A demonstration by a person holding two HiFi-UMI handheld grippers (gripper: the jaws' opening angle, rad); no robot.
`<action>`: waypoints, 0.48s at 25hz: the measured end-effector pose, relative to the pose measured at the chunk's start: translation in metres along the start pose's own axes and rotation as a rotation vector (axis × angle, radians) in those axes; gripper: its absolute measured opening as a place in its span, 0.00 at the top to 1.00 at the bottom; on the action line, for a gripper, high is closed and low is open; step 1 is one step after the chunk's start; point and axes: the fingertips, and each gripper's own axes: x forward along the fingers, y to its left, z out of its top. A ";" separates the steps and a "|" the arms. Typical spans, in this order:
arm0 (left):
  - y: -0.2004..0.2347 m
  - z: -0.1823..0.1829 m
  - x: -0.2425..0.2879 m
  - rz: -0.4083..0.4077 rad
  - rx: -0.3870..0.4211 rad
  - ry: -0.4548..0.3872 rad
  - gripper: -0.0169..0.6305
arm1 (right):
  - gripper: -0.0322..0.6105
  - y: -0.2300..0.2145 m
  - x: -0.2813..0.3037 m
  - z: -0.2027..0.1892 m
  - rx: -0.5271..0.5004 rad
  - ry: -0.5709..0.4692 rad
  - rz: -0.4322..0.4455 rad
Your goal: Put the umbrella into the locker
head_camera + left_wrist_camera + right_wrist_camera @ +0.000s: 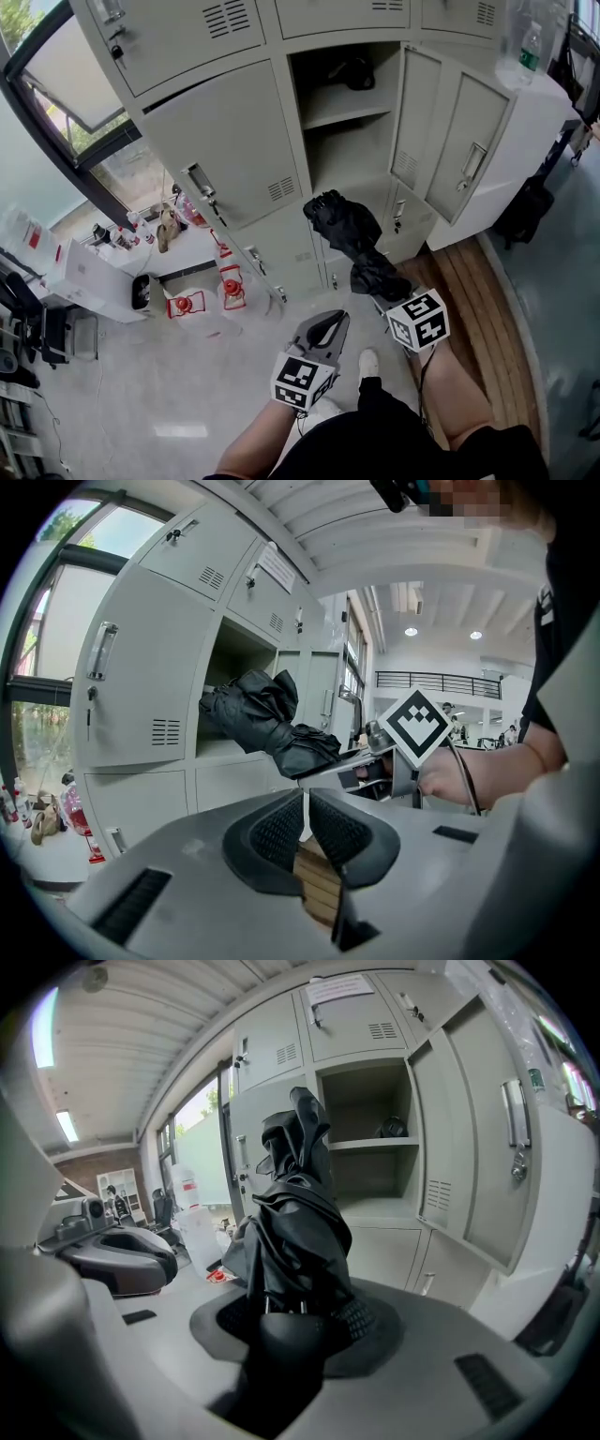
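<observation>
Pinching black umbrella at handle end with right gripper jaws, before open locker, not yet inside. Holding left gripper jaws pressed together, empty. Likely light; soft, slippery fabric; best gripped on stiff core near handle.

The umbrella in my right gripper is crumpled black cloth with a faint sheen, the lockers are smooth, matt, pale painted metal, the floorboards beside them are brown wood, and my left gripper has ribbed black pads set in matt grey plastic.
</observation>
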 end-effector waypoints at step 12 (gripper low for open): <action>0.014 0.012 0.061 -0.013 -0.003 0.011 0.93 | 0.63 -0.057 0.027 0.014 -0.005 0.024 -0.002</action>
